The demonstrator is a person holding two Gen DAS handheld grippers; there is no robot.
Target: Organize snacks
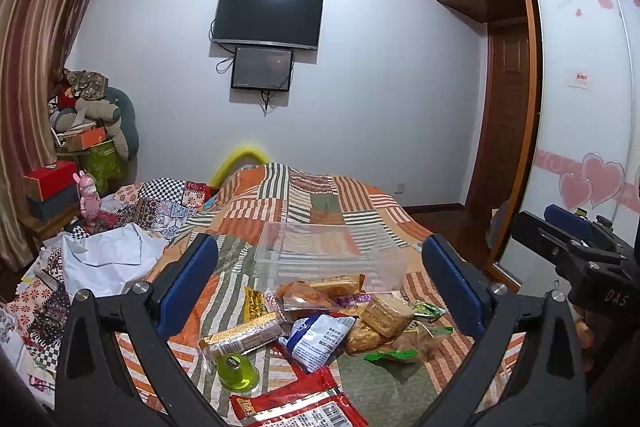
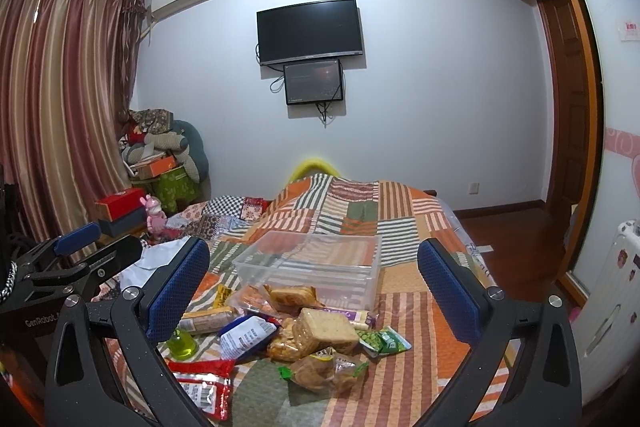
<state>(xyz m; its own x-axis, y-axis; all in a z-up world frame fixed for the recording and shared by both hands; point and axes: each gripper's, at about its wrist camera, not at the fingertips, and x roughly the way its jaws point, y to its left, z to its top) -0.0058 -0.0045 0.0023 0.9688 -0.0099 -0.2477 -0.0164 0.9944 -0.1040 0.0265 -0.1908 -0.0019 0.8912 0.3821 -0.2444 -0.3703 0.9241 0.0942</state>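
A pile of wrapped snacks (image 1: 332,319) lies on the patchwork bedspread (image 1: 312,203), also in the right wrist view (image 2: 296,331). Behind it stands an empty clear plastic box (image 1: 320,259), also in the right wrist view (image 2: 316,263). The pile holds a blue-white packet (image 1: 320,339), a square cracker pack (image 2: 328,327), a green jelly cup (image 1: 236,371) and red packets (image 1: 296,407). My left gripper (image 1: 320,279) is open and empty above the pile. My right gripper (image 2: 316,287) is open and empty, to the right of the left one.
Loose cloth and a white sheet (image 1: 108,255) lie on the bed's left. Boxes and stuffed toys (image 1: 88,131) are stacked in the left corner by the curtain. A wardrobe (image 1: 580,107) and wooden floor (image 2: 516,239) are on the right.
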